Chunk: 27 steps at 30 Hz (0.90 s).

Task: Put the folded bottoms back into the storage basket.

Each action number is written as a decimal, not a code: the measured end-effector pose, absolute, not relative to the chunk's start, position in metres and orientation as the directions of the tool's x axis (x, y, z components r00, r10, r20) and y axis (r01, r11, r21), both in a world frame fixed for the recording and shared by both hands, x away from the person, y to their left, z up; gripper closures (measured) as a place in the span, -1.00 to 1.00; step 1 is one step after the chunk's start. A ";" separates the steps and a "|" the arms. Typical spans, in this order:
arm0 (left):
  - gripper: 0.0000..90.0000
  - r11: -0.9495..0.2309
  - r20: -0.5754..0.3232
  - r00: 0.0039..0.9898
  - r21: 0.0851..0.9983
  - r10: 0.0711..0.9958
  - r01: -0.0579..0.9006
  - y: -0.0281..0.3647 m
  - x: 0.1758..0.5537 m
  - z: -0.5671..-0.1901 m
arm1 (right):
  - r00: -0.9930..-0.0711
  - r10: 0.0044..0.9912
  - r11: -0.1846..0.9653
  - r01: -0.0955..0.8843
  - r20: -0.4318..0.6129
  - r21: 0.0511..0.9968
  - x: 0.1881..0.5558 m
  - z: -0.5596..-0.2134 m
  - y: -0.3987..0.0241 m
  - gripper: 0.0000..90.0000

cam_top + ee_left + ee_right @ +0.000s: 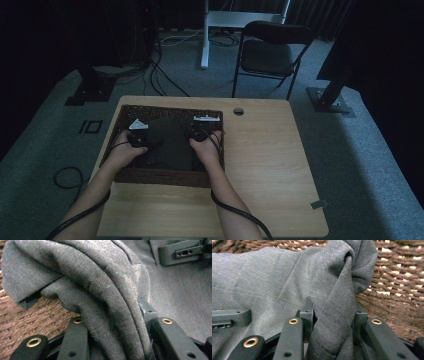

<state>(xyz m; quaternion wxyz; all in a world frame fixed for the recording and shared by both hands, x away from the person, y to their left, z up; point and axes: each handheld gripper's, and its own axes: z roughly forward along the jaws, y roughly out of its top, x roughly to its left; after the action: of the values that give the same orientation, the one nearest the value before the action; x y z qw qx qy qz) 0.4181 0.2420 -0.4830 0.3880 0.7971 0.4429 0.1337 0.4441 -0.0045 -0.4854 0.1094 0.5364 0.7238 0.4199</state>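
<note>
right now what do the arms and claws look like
Two bare forearms, no sleeves in view. Each hand holds a black claw: left claw, right claw. Each carries a pale grey three-cornered plate on top and trails a black cable back along the forearm. The gripper views show flat black jaw links with brass-ringed holes.

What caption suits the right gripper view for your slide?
Right gripper shut on a fold of grey cloth inside the brown woven basket.

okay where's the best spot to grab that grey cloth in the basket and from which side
Best at its two bunched side edges, from above, one gripper per side. The grey cloth lies in the wicker basket, and thick folds gather there. The left gripper and right gripper each already pinch such a fold.
</note>
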 end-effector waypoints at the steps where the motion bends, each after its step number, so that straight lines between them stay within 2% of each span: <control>1: 0.37 -0.296 -0.140 0.569 0.740 0.810 0.604 0.243 0.419 -0.489 | -0.400 0.872 0.080 0.687 0.283 0.722 0.445 -0.491 -0.004 0.41; 5: 0.34 -0.287 -0.144 0.559 0.738 0.817 0.611 0.243 0.421 -0.494 | -0.381 0.878 0.069 0.698 0.288 0.713 0.446 -0.495 -0.006 0.37; 8: 0.24 -0.280 -0.141 0.539 0.731 0.831 0.623 0.242 0.422 -0.495 | -0.387 0.885 0.096 0.692 0.257 0.715 0.446 -0.496 -0.004 0.27; 13: -0.07 -0.249 -0.132 0.481 0.721 0.867 0.647 0.245 0.424 -0.496 | -0.391 0.899 0.137 0.680 0.198 0.720 0.447 -0.499 -0.004 -0.05; 16: -0.17 -0.232 -0.120 0.450 0.724 0.885 0.649 0.248 0.424 -0.495 | -0.394 0.900 0.134 0.655 0.185 0.744 0.447 -0.497 -0.004 -0.24; 20: -0.29 -0.170 -0.122 0.382 0.743 0.916 0.647 0.254 0.425 -0.488 | -0.461 0.875 0.185 0.596 0.144 0.781 0.449 -0.491 -0.008 -0.47; 21: -0.38 -0.149 -0.123 0.366 0.761 0.923 0.632 0.256 0.425 -0.485 | -0.443 0.885 0.181 0.605 0.139 0.776 0.448 -0.488 -0.008 -0.55; 22: -0.43 -0.142 -0.117 0.356 0.770 0.927 0.622 0.256 0.424 -0.482 | -0.443 0.886 0.180 0.604 0.140 0.776 0.448 -0.485 -0.009 -0.54; 27: -0.50 -0.164 -0.079 0.388 0.816 0.918 0.554 0.254 0.420 -0.461 | -0.482 0.869 0.203 0.555 0.112 0.807 0.446 -0.471 -0.008 -0.69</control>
<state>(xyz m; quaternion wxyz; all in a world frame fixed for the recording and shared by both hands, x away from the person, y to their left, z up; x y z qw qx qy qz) 0.4195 0.2536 -0.4607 0.4037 0.7289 0.5050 0.2253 0.4464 -0.0084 -0.4709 0.1880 0.4732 0.7526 0.4176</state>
